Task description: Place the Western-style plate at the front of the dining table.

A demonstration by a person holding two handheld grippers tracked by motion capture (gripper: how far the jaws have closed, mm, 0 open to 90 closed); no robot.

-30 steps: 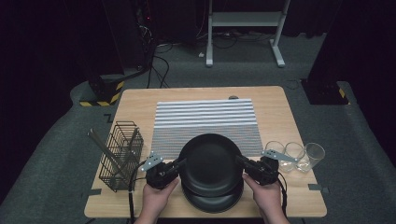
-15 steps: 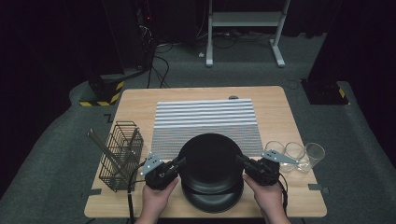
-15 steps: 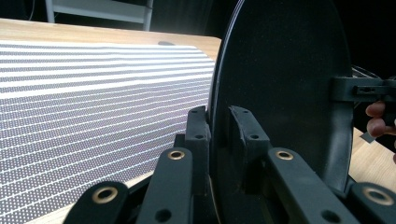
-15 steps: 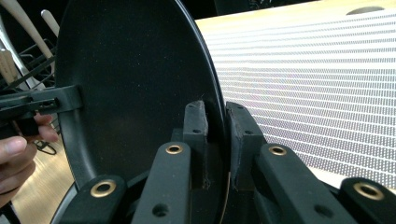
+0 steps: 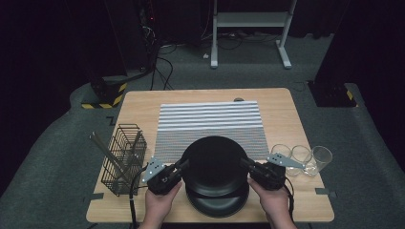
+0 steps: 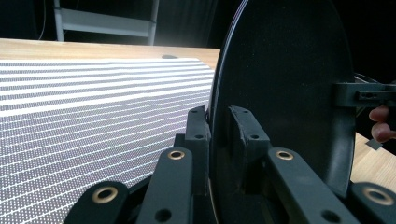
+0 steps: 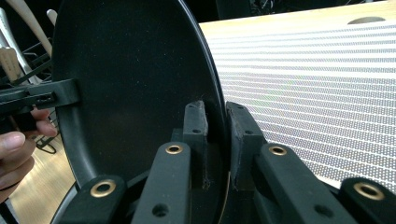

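In the high view I hold a black plate (image 5: 215,160) by its two opposite edges, my left hand-held gripper (image 5: 180,167) on its left rim and my right hand-held gripper (image 5: 246,165) on its right rim, because such a wide, shallow disc stays level only when both sides carry it. It hangs just above a second black plate (image 5: 217,204) that lies on the wooden worktop (image 5: 286,109) near my edge, so I judge that I am lifting the upper one off a small stack. Beyond it lies a striped mat (image 5: 210,119), grey and white, with a dotted weave. To the left stands a wire basket (image 5: 123,160) with long utensils leaning in it, and to the right a row of clear glasses (image 5: 305,157), round and thin-walled. In the left gripper view, the jaws are clamped on the thin rim of the plate (image 6: 285,70); its surface is smooth, matt and dark, and it curves slightly like a shallow dish. In the right gripper view, the jaws pinch the other rim of the plate (image 7: 130,79) in the same way, with the mat (image 7: 317,70) behind, and the far gripper grips the opposite edge.
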